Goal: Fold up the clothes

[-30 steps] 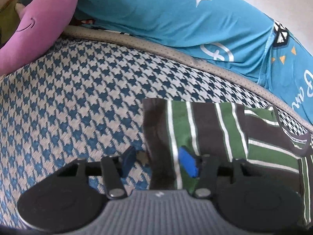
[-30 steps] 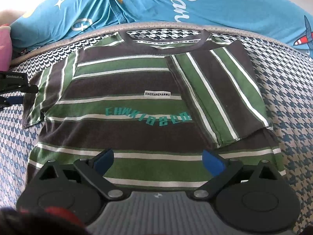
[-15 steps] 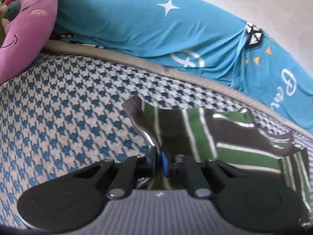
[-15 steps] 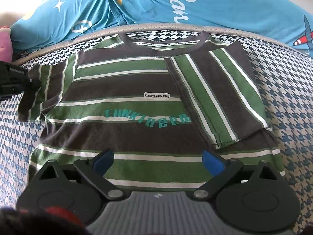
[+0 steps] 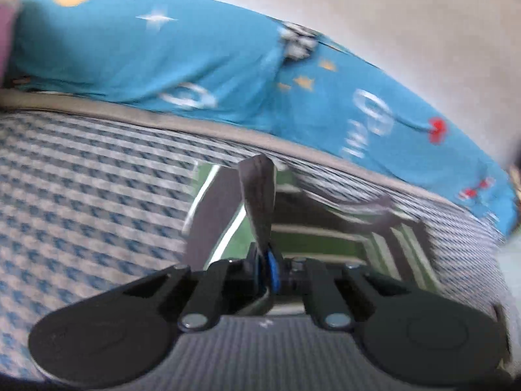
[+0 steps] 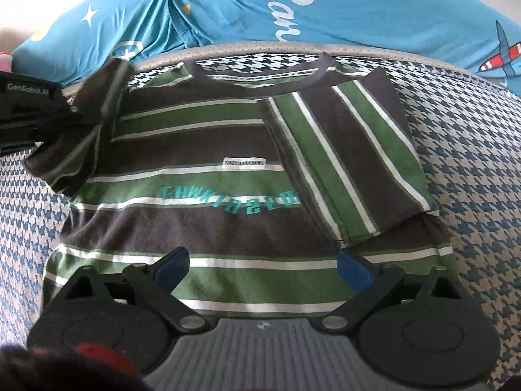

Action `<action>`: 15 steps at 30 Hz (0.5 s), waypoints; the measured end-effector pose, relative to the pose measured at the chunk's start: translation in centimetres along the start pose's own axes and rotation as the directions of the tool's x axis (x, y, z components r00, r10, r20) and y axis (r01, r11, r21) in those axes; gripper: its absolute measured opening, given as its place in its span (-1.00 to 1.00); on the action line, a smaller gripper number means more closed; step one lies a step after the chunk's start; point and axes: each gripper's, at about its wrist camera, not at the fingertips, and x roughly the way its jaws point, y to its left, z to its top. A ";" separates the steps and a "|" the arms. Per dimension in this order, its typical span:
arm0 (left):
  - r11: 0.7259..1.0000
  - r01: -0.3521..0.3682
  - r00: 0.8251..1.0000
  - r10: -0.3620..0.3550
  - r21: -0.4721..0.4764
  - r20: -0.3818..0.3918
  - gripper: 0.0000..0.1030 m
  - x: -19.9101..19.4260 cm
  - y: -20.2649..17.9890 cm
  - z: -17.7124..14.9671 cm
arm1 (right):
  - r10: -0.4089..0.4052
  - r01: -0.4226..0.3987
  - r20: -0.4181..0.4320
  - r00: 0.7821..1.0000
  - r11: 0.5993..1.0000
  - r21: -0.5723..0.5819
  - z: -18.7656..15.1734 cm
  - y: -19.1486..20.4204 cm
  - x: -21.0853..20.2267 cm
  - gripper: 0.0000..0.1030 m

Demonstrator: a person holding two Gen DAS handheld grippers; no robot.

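A brown, green and white striped T-shirt [image 6: 208, 150] lies face up on the houndstooth bed cover, its right sleeve [image 6: 345, 159] folded in over the chest. My left gripper [image 5: 265, 264] is shut on the shirt's left sleeve [image 5: 257, 195], which rises from its jaws. From the right wrist view the left gripper [image 6: 70, 110] holds that sleeve [image 6: 88, 123] lifted off the bed at the shirt's left edge. My right gripper [image 6: 260, 268] hovers open above the shirt's hem, holding nothing.
The blue and white houndstooth cover [image 6: 472, 169] spreads around the shirt. A turquoise printed duvet [image 6: 293, 3] lies bunched along the far edge, behind a grey piped border [image 5: 97, 107]. A pink cushion edge [image 5: 5, 32] shows at far left.
My left gripper went from open over the sleeve to shut on it, and has lifted it and carried it right. The right gripper has held still, open.
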 end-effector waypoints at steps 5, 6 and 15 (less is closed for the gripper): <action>0.991 0.089 0.995 -0.084 0.105 -0.045 -0.41 0.5 -3.3 -1.8 | 0.006 -0.007 0.013 1.000 1.000 0.028 0.0 -0.8 -0.2 0.90; 0.991 0.076 0.997 -0.072 0.114 -0.034 -0.19 0.4 -3.3 -1.9 | 0.011 -0.012 0.017 1.000 0.999 0.035 0.0 -0.9 -0.3 0.90; 0.998 -0.053 0.999 0.053 0.037 0.001 0.28 -0.3 -0.3 0.0 | 0.063 -0.066 0.066 0.996 0.997 0.044 0.4 -1.1 -1.0 0.90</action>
